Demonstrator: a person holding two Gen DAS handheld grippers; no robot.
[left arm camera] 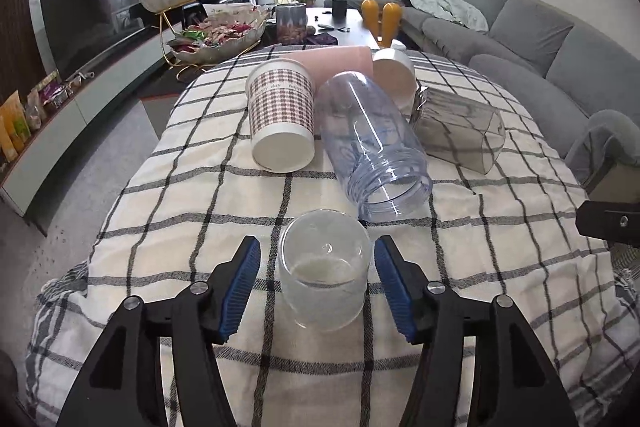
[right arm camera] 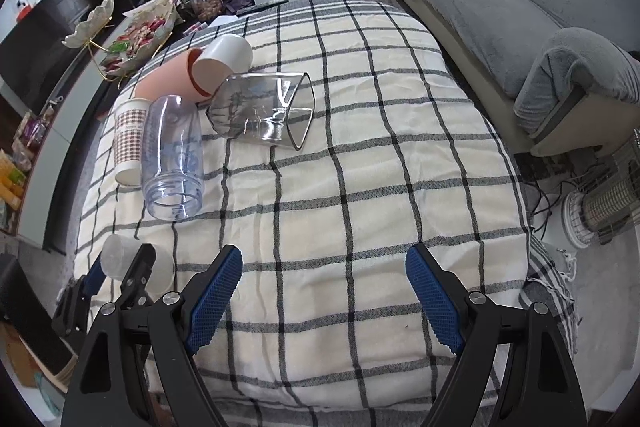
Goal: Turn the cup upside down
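Frosted, translucent glass forms the cup (left arm camera: 325, 269), a short straight-walled cylinder standing on the checked cloth (left arm camera: 180, 187) near the front edge of the table, between the two blue pads of the left gripper (left arm camera: 318, 283). Which end faces up cannot be read with certainty through the cloudy wall, so whether the flip is already made or yet to come cannot be judged; the cup does stand free of both pads. The left gripper is released, its ribbed pads spread to either side of the cup with a gap on each.

From left to right behind it: a paper cup (left arm camera: 281, 119) printed with a small houndstooth pattern, lying on its side; a clear bluish plastic bottle (left arm camera: 372, 147), threaded at the neck, lying mouth toward the camera; a pale pink tumbler (left arm camera: 336, 61) and a white cup (left arm camera: 394, 73), both on their sides further back; and a smoky, flat-sided transparent container (left arm camera: 460, 127), also tipped over.

In the right wrist view the right gripper (right arm camera: 324, 291) hangs over bare cloth, released, its textured blue pads wide apart and holding nothing. The frosted cup (right arm camera: 116, 255) shows at far left, partly hidden by the left gripper's black frame.
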